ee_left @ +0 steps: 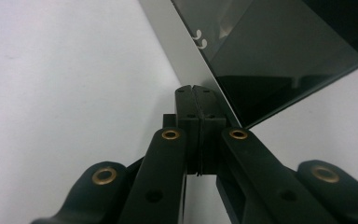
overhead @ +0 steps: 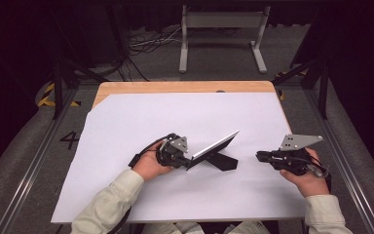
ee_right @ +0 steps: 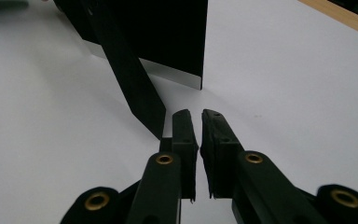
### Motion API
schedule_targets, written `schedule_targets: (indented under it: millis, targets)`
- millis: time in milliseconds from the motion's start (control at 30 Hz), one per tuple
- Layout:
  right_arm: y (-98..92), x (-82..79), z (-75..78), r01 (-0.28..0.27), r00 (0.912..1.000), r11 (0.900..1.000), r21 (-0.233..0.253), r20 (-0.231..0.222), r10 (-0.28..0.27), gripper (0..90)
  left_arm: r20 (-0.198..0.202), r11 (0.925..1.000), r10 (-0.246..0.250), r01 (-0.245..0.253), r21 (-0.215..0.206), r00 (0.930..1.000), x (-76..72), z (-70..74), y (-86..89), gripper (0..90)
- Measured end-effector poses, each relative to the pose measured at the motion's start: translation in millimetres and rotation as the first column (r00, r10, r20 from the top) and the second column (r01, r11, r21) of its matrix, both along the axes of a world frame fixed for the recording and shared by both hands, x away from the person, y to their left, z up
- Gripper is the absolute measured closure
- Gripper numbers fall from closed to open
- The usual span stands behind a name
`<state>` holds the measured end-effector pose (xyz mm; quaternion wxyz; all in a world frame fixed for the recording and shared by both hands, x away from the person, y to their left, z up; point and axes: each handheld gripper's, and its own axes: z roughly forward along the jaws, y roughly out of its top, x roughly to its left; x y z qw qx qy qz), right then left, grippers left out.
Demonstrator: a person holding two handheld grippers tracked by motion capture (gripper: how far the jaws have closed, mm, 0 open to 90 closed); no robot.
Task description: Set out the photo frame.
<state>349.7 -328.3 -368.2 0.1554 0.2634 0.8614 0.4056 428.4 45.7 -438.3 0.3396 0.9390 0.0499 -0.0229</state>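
I see a wooden desk point(overhead: 185, 87) in the middle of the frame, its bare wood showing along the far edge. A large white sheet point(overhead: 141, 117) covers nearly all of it. A picture frame point(overhead: 214, 146) stands tilted on the sheet at centre, its black stand point(overhead: 225, 162) resting there.

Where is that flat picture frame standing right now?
In the high view the picture frame stands tilted on the white sheet, centre front, between both grippers; the left gripper pinches its near edge.
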Motion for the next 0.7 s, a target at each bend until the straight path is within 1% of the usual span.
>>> schedule_targets:
  millis: [100, 233, 467, 700]
  targets:
    - [0.8, 0.4, 0.8, -0.003, 1.0000, 1.000, -0.001, 0.003, 0.003, 83.4, -0.014, 0.9996, -0.025, 0.025, 0.010, 0.9996, -4.7, 0.2, -2.2, 90.0]
    - [2.3, 0.9, 1.6, -0.007, 1.0000, 1.000, -0.001, 0.005, 0.007, 83.3, -0.017, 0.9974, -0.068, 0.068, 0.022, 0.9975, -11.3, 1.2, -6.4, 90.0]
    - [4.2, 1.7, 2.4, -0.014, 0.9999, 1.000, -0.003, 0.007, 0.014, 83.2, -0.037, 0.9893, -0.139, 0.140, 0.040, 0.9897, -22.5, 1.3, -16.1, 90.0]
    - [4.7, 1.5, 3.6, -0.016, 0.9998, 1.000, -0.005, 0.009, 0.016, 83.0, -0.046, 0.9813, -0.188, 0.189, 0.036, 0.9812, -33.6, 1.1, -29.2, 90.0]
